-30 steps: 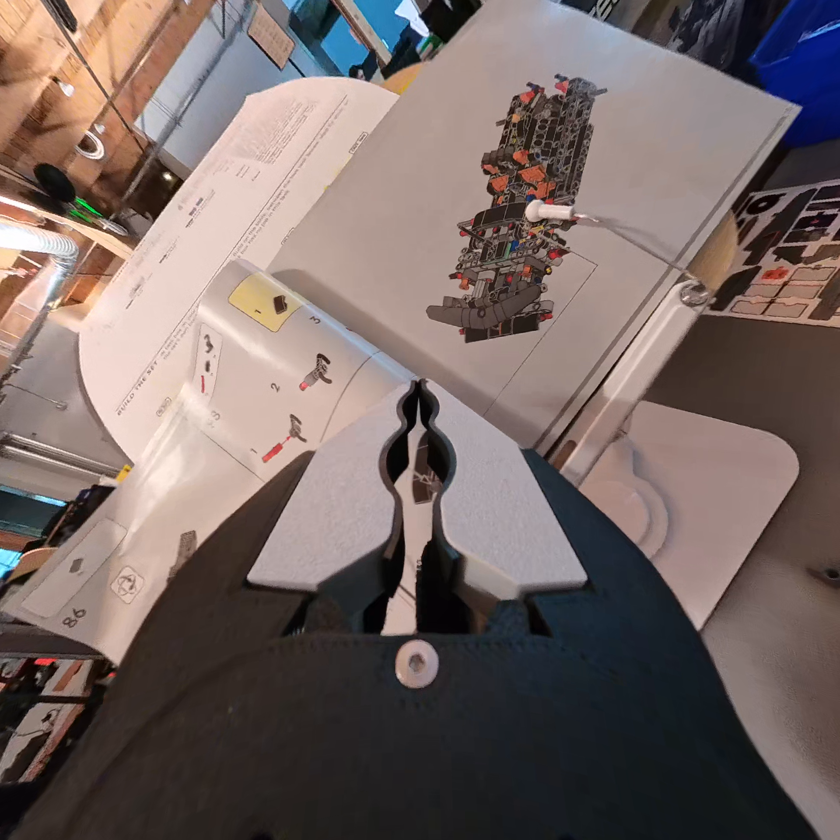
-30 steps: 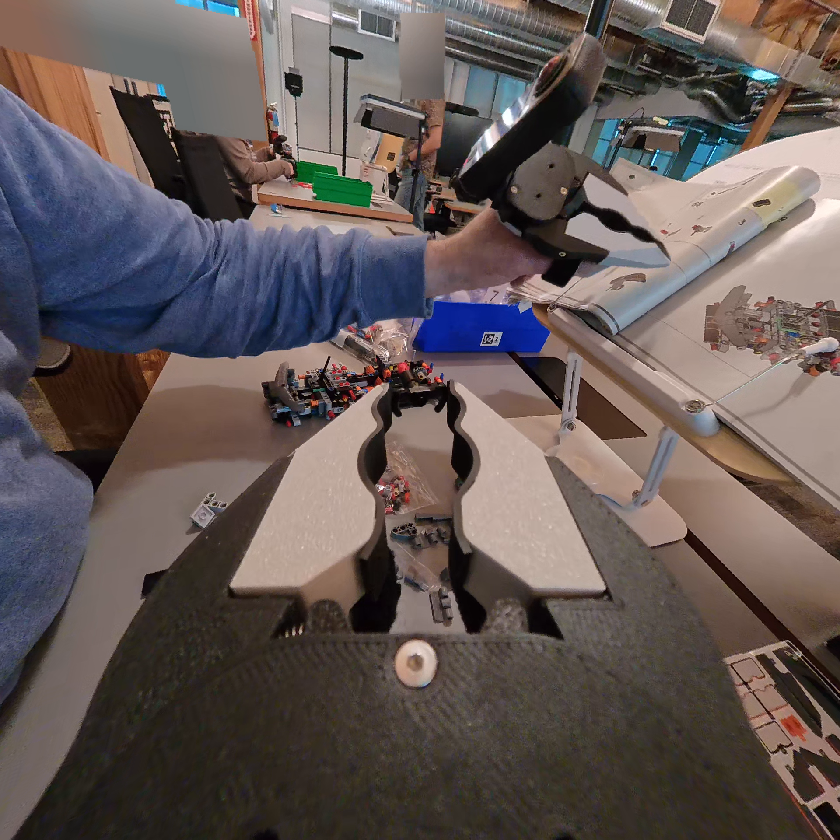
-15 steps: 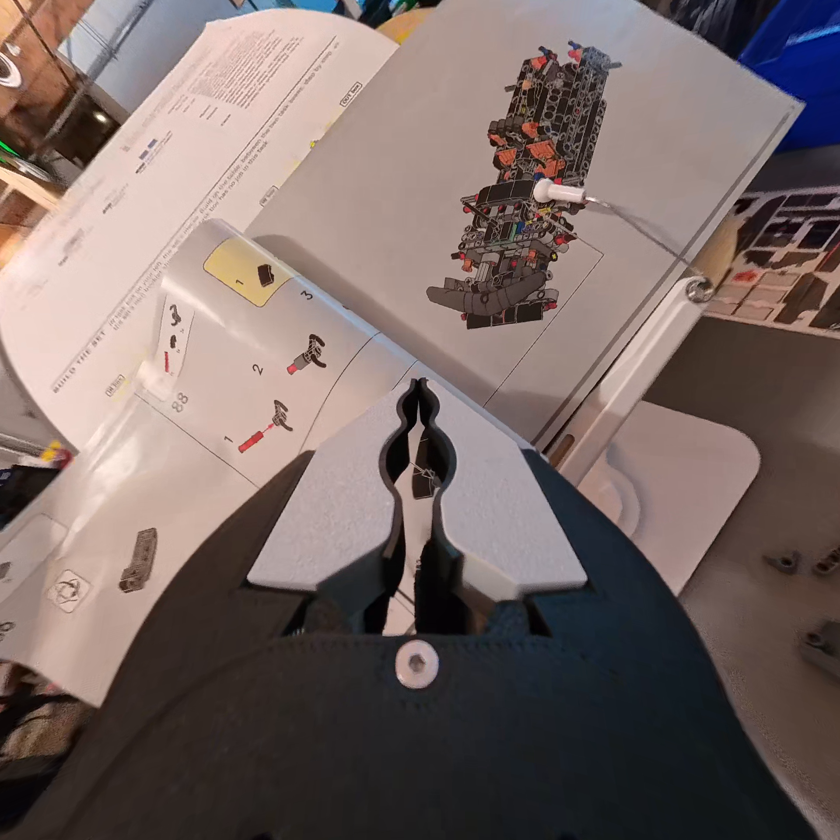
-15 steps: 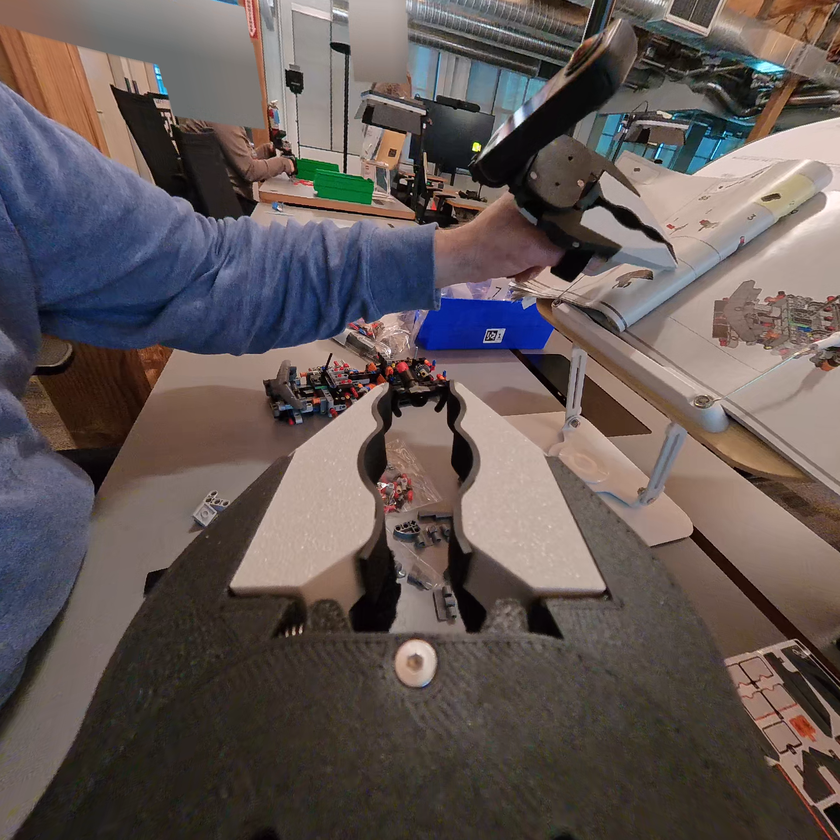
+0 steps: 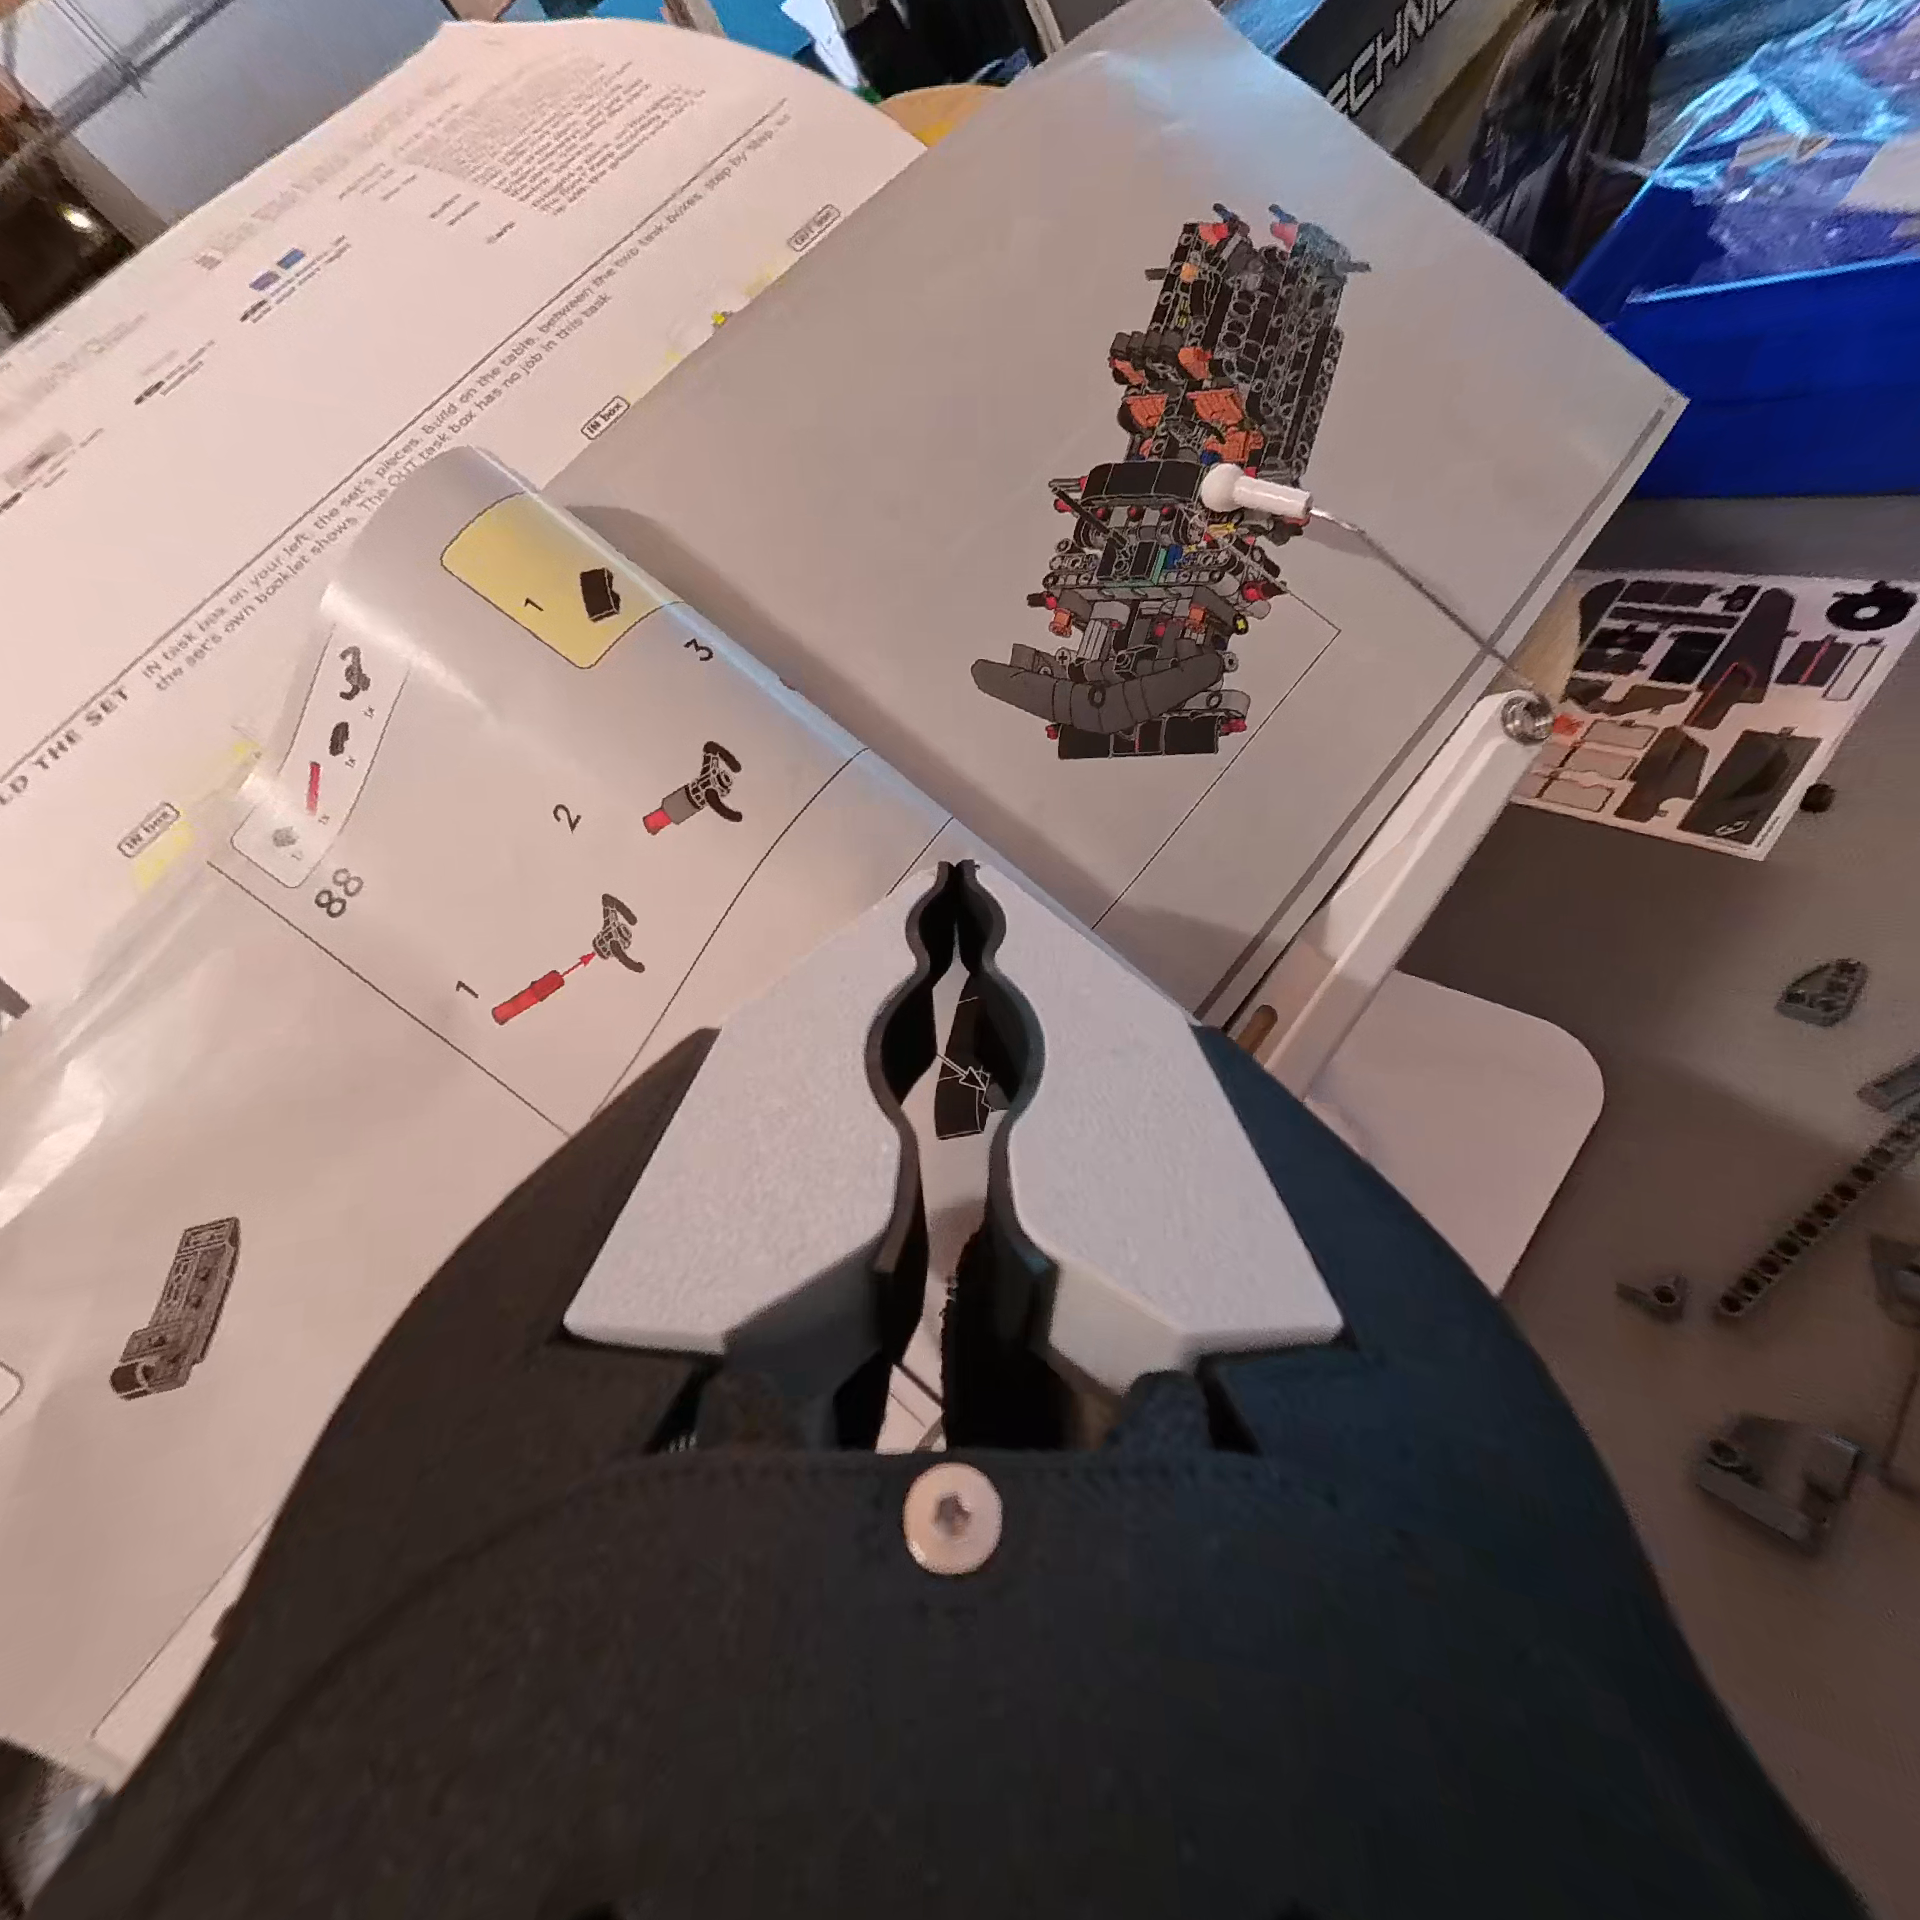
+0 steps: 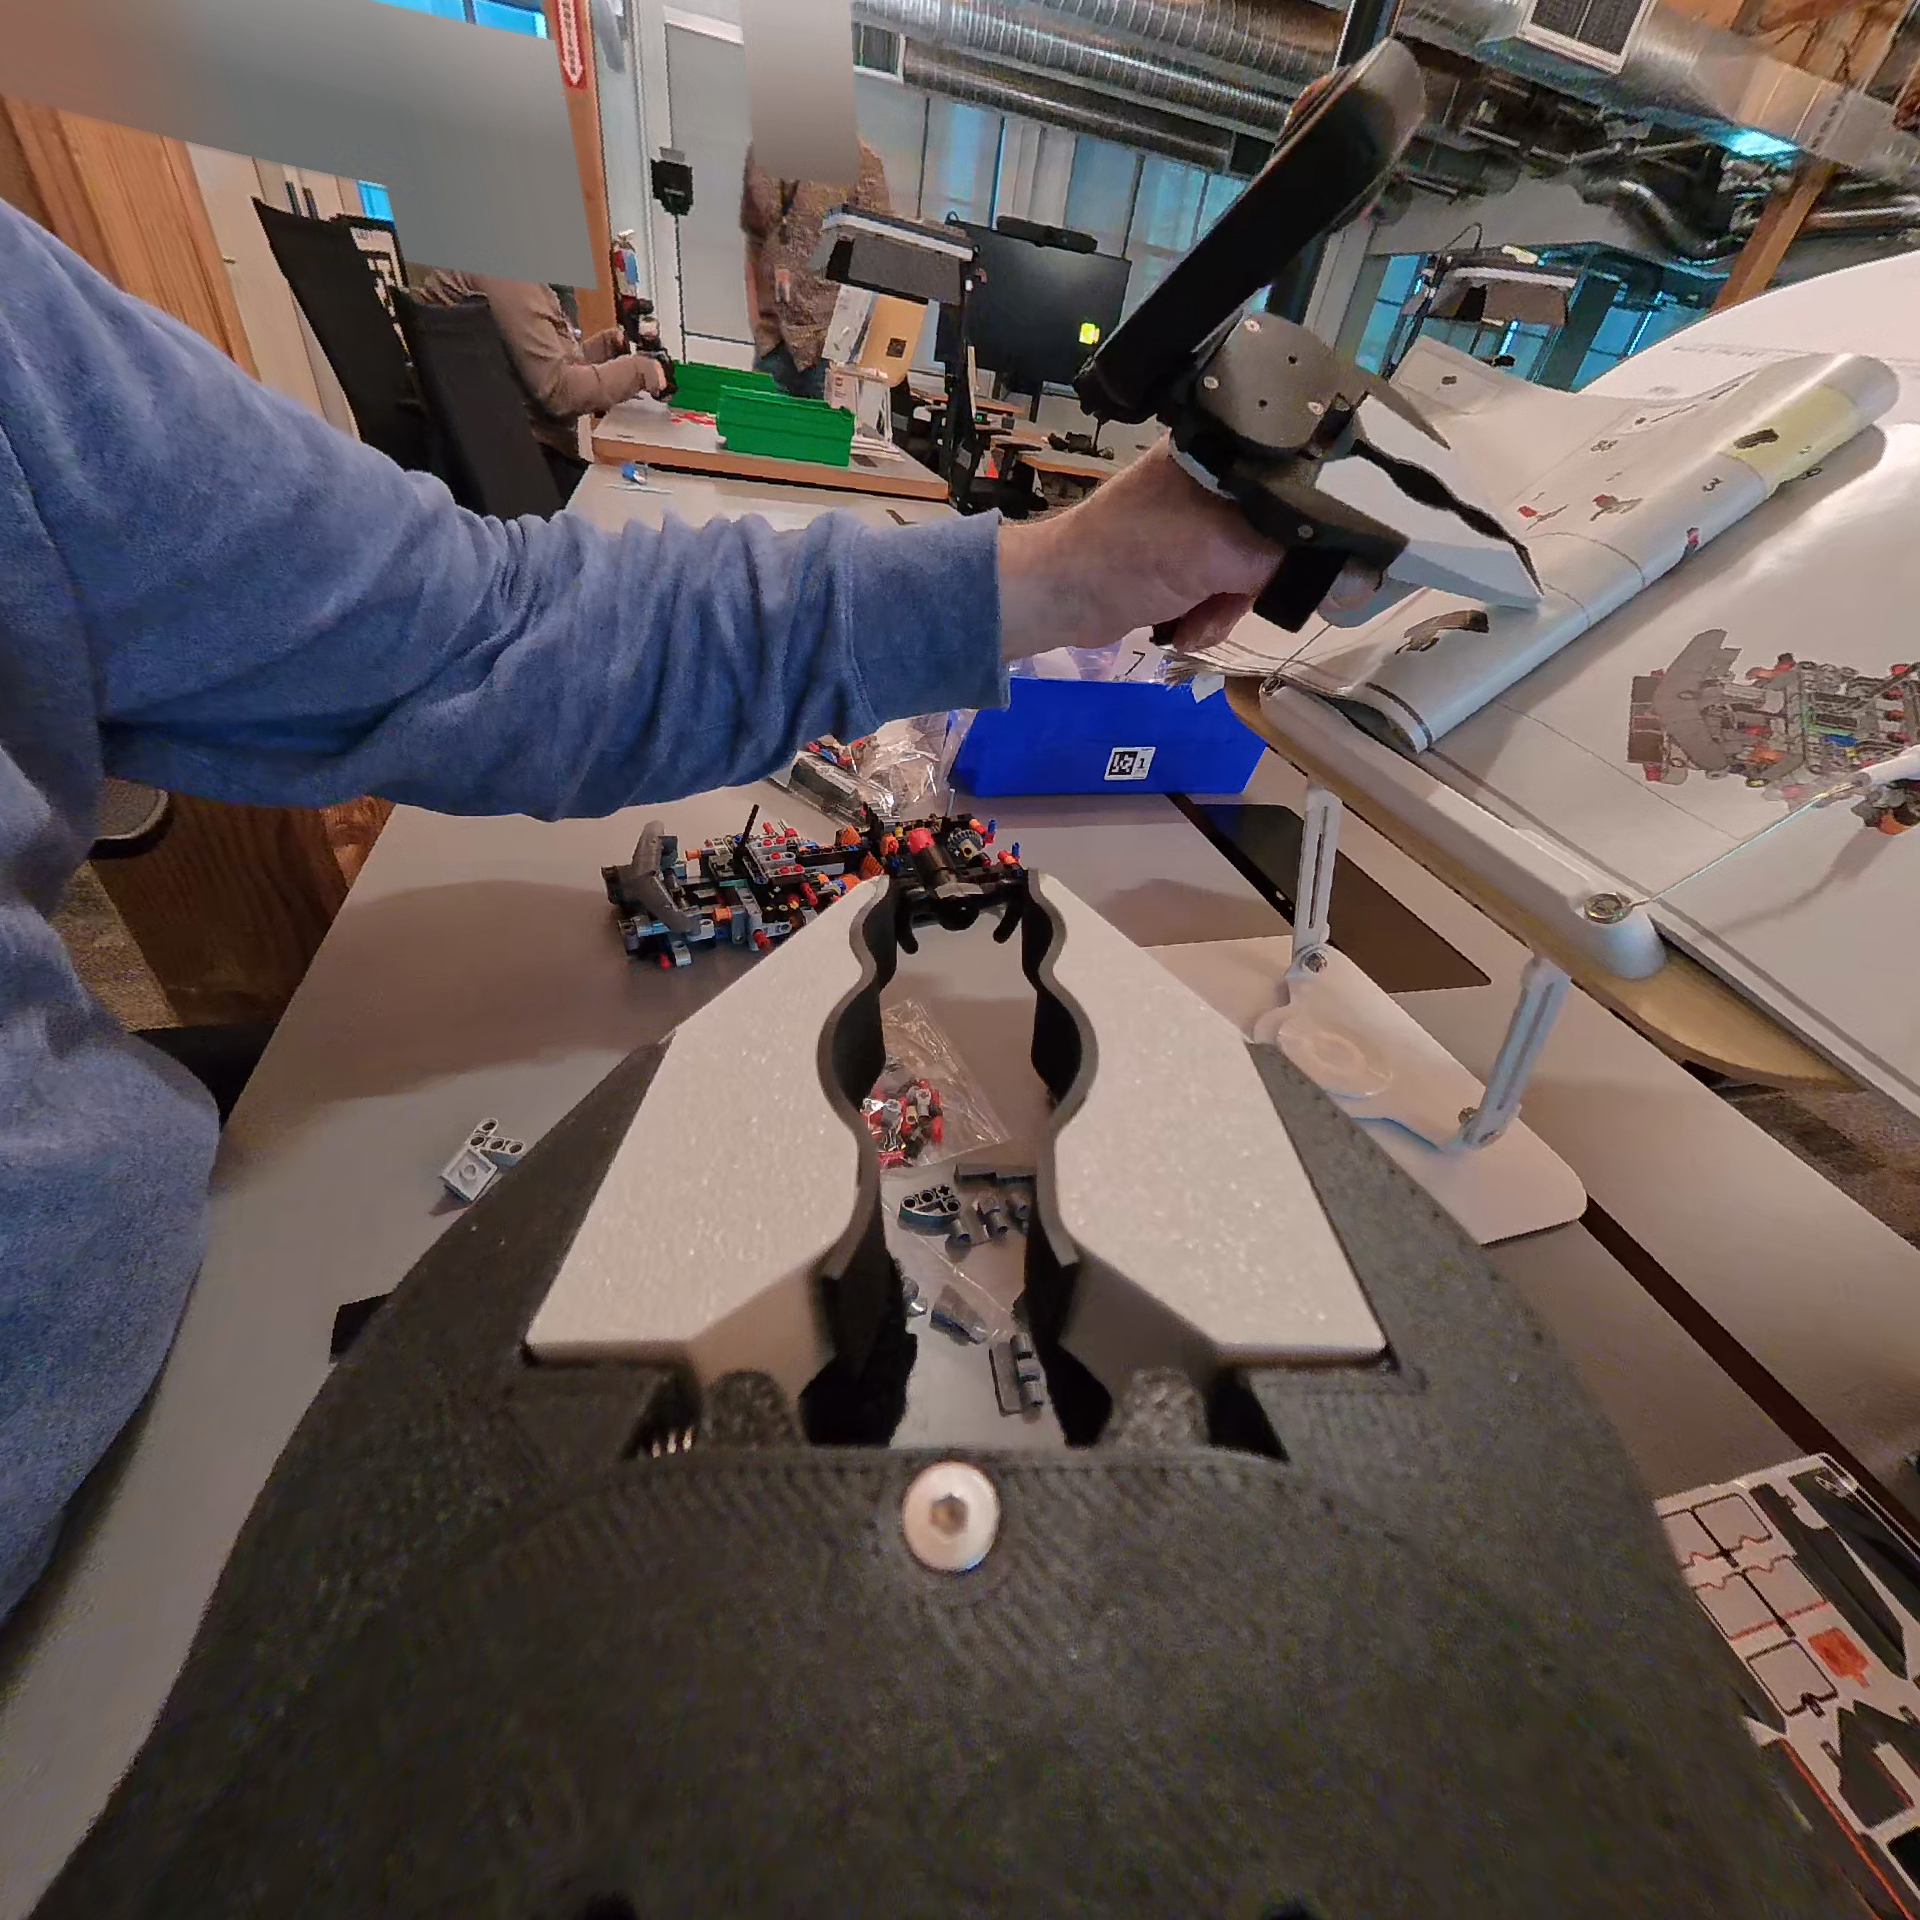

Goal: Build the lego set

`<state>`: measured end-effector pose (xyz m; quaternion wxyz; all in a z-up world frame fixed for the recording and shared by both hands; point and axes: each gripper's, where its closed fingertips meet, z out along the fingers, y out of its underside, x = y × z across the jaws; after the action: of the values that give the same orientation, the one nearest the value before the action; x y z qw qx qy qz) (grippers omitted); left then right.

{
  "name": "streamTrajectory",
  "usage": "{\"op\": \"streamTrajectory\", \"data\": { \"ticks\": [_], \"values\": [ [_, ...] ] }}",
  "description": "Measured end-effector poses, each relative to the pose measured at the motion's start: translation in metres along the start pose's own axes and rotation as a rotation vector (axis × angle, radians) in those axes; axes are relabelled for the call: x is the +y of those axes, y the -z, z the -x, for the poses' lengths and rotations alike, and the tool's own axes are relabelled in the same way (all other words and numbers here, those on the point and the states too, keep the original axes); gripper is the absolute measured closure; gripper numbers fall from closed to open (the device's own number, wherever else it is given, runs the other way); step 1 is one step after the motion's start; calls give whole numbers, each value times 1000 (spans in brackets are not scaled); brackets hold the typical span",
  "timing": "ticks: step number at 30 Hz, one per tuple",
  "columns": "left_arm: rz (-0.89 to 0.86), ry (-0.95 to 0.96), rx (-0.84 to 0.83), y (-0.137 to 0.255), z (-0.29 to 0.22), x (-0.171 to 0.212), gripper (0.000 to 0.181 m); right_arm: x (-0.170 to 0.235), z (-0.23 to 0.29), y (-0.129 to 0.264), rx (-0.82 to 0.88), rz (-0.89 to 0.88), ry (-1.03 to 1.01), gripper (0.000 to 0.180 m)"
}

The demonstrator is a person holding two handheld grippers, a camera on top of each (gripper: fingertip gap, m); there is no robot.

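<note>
My left gripper (image 5: 956,868) is shut on the edge of a page (image 5: 520,831) of the instruction booklet and holds that page lifted and curled over the open booklet on its stand. The right wrist view shows it from the side (image 6: 1522,587), held in a hand with a blue sleeve. My right gripper (image 6: 951,894) is open and empty, hovering over the grey table. Beyond its fingertips lies the partly built black, grey and red lego model (image 6: 769,883). Under its jaws lie a clear bag of small red and grey parts (image 6: 914,1101) and several loose grey pieces (image 6: 966,1210).
The white booklet stand (image 6: 1403,1122) rests on the table at right, and its wire pin (image 5: 1257,499) holds the right-hand page. A sticker sheet (image 5: 1714,707) lies right of it. A blue bin (image 6: 1091,743) is behind. A grey brick (image 6: 480,1155) lies at left. Loose pieces (image 5: 1766,1465) lie on the table. My hands' fingertips stand some 30 cm from each other.
My left gripper has carried the held page lower and farther across the booklet, so more of its printed side shows. My right gripper has stayed nearly still and open.
</note>
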<state>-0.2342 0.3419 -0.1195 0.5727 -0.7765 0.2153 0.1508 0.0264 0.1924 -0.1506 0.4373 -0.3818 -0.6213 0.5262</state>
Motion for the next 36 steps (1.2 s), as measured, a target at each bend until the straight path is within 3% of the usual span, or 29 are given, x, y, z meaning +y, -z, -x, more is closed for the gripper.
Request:
{"op": "streamTrajectory", "data": {
  "ticks": [21,36],
  "values": [
    [6,77,1,8,8,18,181,3,-2,-1,-5,5,-11,159],
    [188,-179,-100,2,10,26,181,4,-3,-2,-1,11,-6,159]
  ]
}}
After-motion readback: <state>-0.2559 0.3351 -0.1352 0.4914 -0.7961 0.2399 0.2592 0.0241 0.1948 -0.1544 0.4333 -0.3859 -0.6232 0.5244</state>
